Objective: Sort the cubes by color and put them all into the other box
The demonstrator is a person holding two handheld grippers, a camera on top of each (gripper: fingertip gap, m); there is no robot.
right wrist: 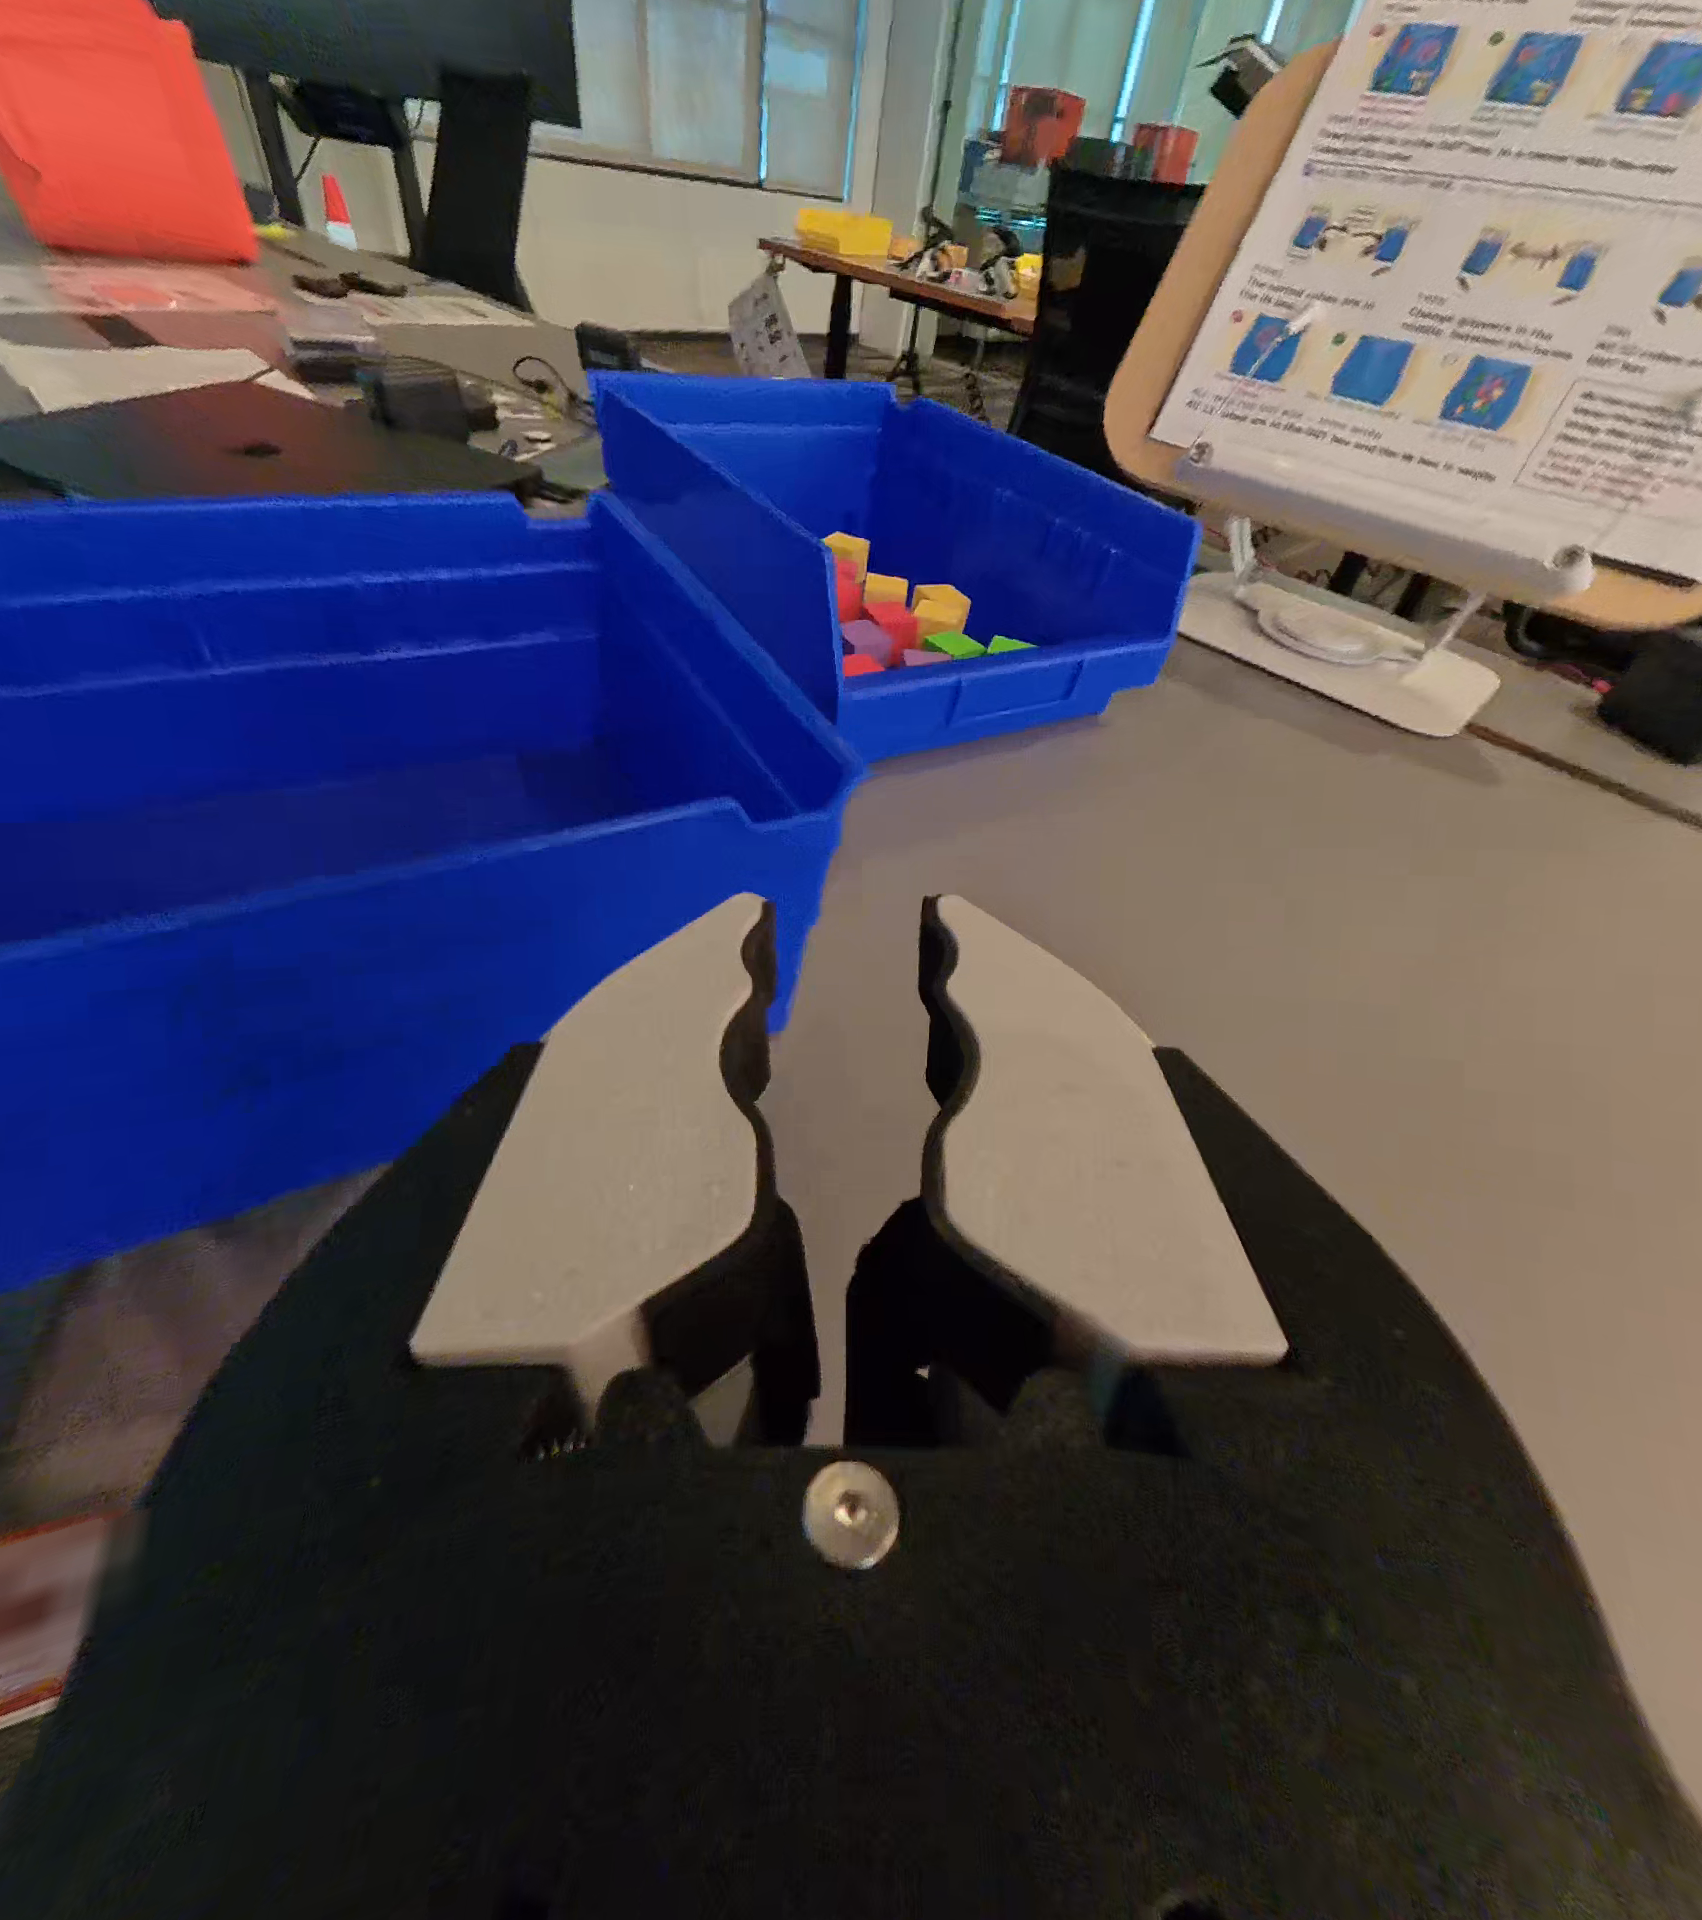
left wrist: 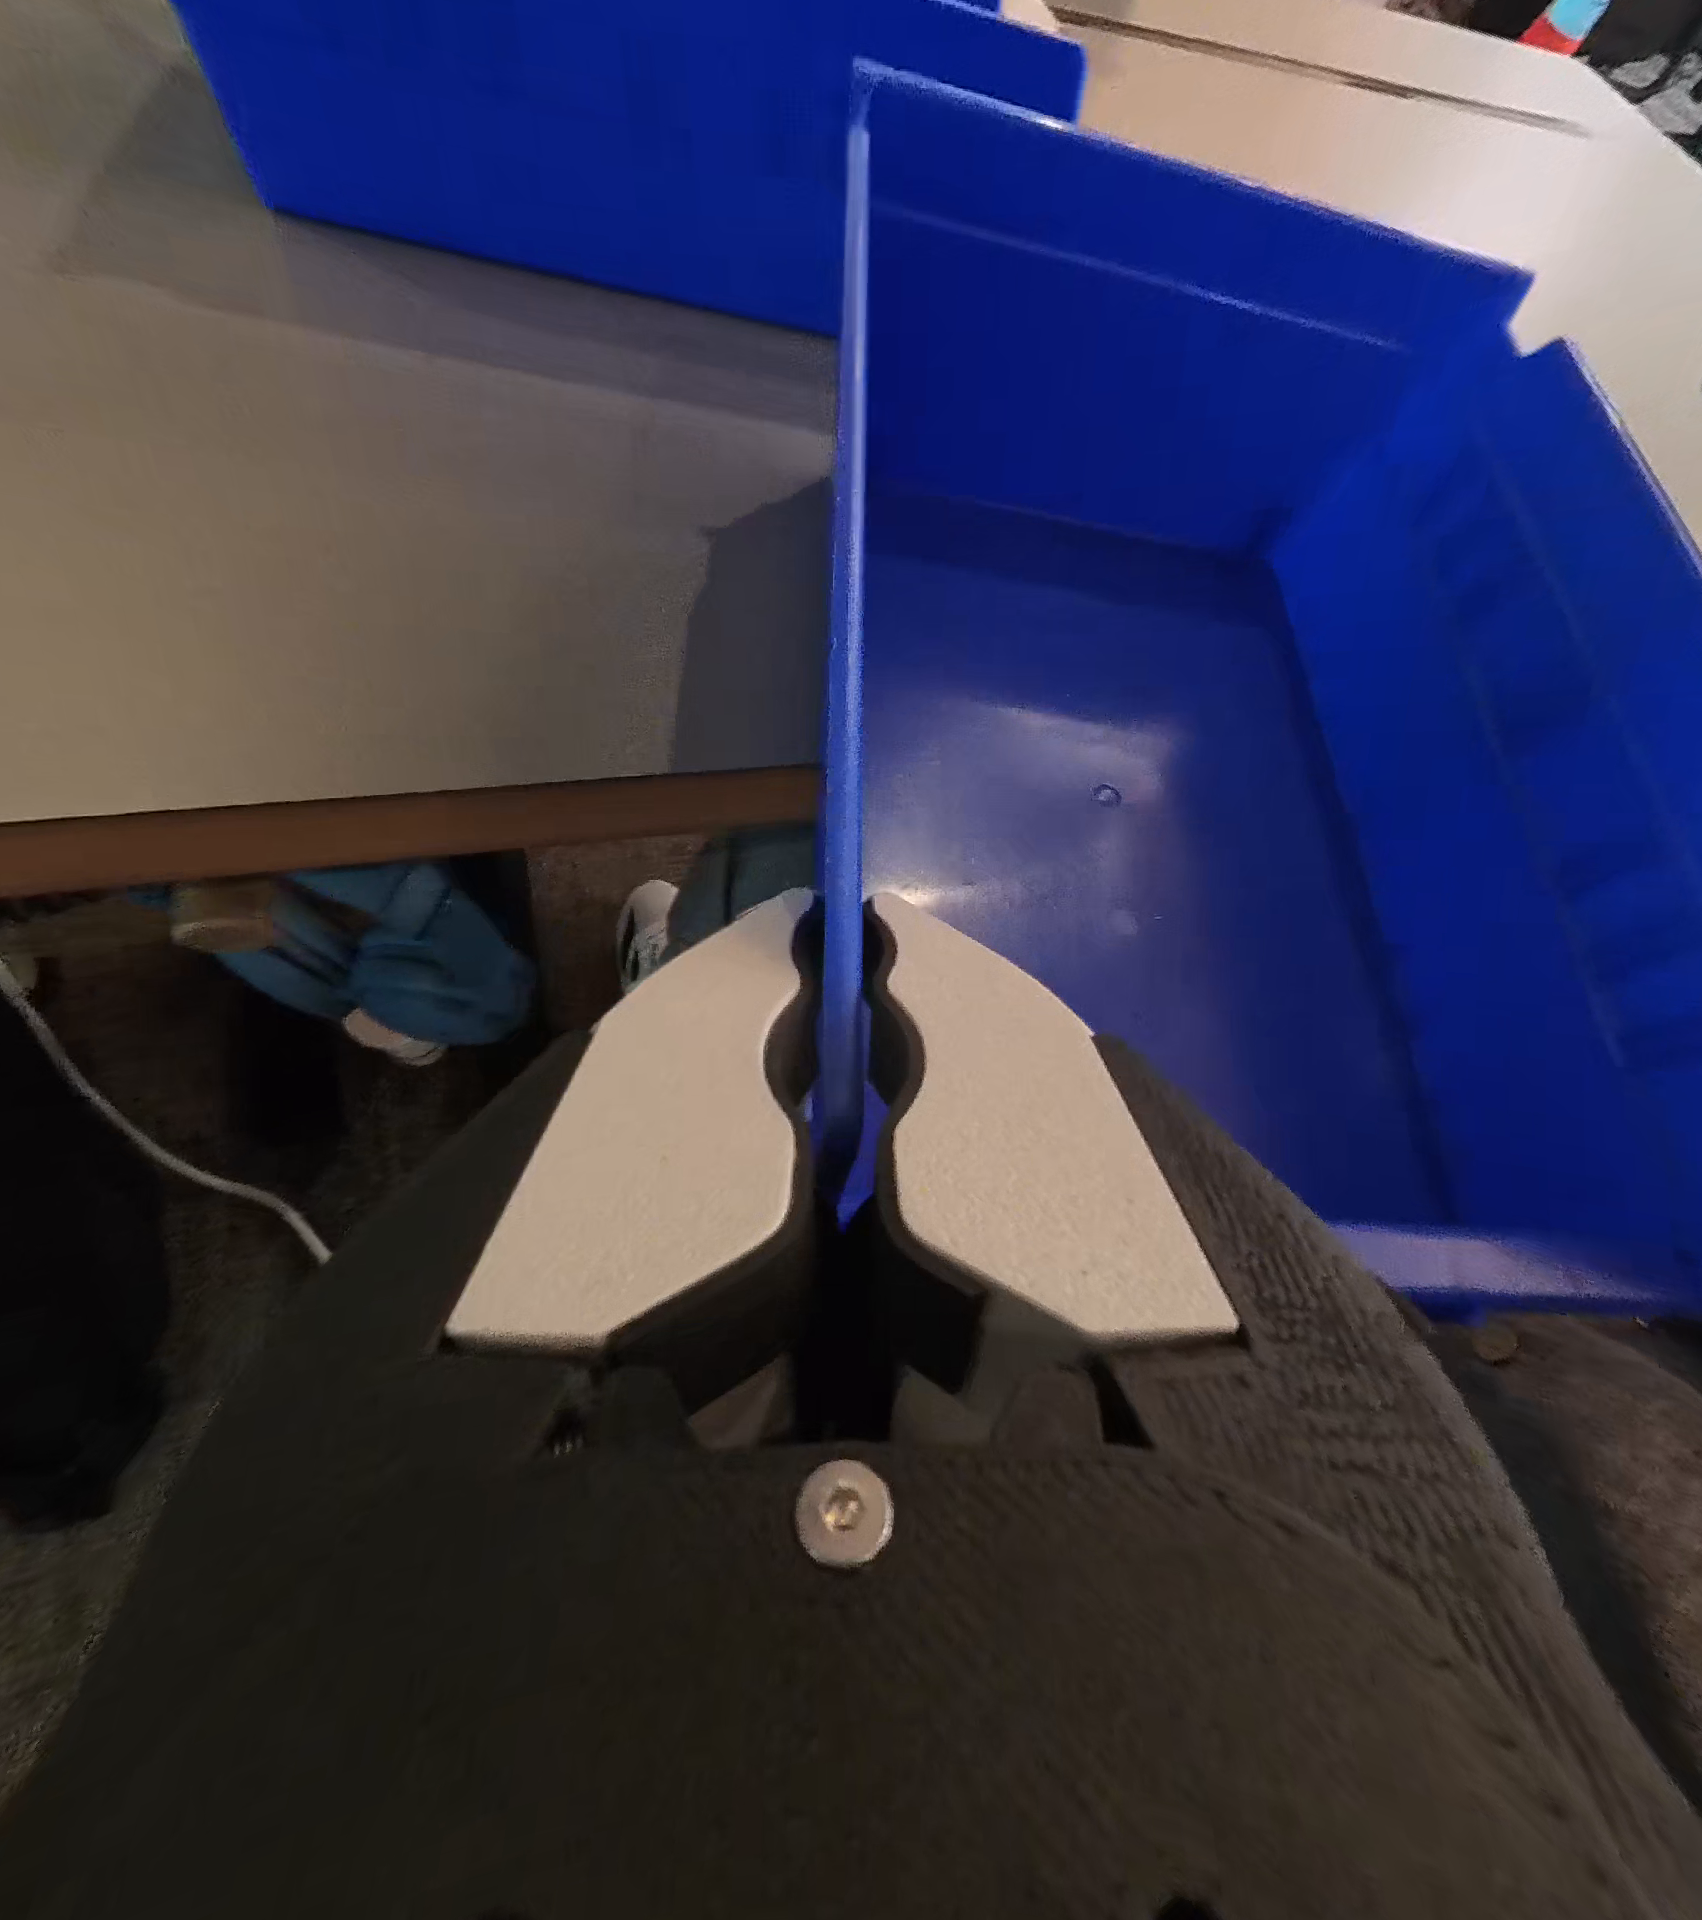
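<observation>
The left gripper [left wrist: 842,925] is clamped on the side wall of an empty blue bin [left wrist: 1190,831], its two grey fingers [left wrist: 660,1122] pinching the thin plastic edge between them. That bin hangs partly past the front edge of the grey table [left wrist: 307,571]. A second blue bin [left wrist: 618,145] stands behind it on the table.

The right gripper [right wrist: 847,925] hovers over bare tabletop with its fingers apart and nothing between them; its left fingertip sits just beside the corner of the near blue bin [right wrist: 307,987].

From this side I count two blue bins: the near one empty, the far bin [right wrist: 982,665] holding a heap of small coloured cubes [right wrist: 904,618] — yellow, red, purple and green, about a dozen, too piled to count exactly. One sheet of printed pictures on a stand [right wrist: 1512,270] leans at the right.
</observation>
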